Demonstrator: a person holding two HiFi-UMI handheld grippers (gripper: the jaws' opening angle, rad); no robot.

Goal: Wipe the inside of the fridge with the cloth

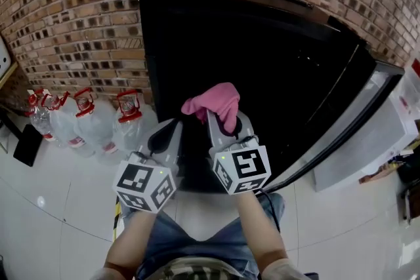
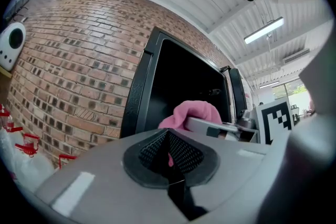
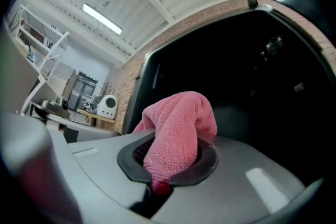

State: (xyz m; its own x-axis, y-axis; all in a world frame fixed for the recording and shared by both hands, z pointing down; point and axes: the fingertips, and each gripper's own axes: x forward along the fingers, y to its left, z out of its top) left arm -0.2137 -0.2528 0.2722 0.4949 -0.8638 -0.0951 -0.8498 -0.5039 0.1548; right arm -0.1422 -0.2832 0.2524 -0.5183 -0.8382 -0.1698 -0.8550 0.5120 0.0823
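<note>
The black fridge [image 1: 262, 69] stands open against the brick wall, its inside dark, and its door [image 1: 367, 134] is swung out to the right. My right gripper [image 1: 221, 122] is shut on a pink cloth [image 1: 214, 103], which bunches above the jaws just in front of the fridge opening. The right gripper view shows the pink cloth [image 3: 178, 128] pinched between the pads of my right gripper [image 3: 165, 165], with the dark interior beyond. My left gripper [image 1: 172, 134] hangs beside it to the left, shut on nothing. In the left gripper view, my left gripper [image 2: 169, 152] points at the fridge frame, with the cloth [image 2: 191, 113] to its right.
Several large water bottles with red caps [image 1: 85, 118] stand on the white tiled floor left of the fridge, by the brick wall [image 1: 72, 10]. A black flat object [image 1: 27, 144] lies at far left. A white box [image 1: 405, 111] sits behind the open door.
</note>
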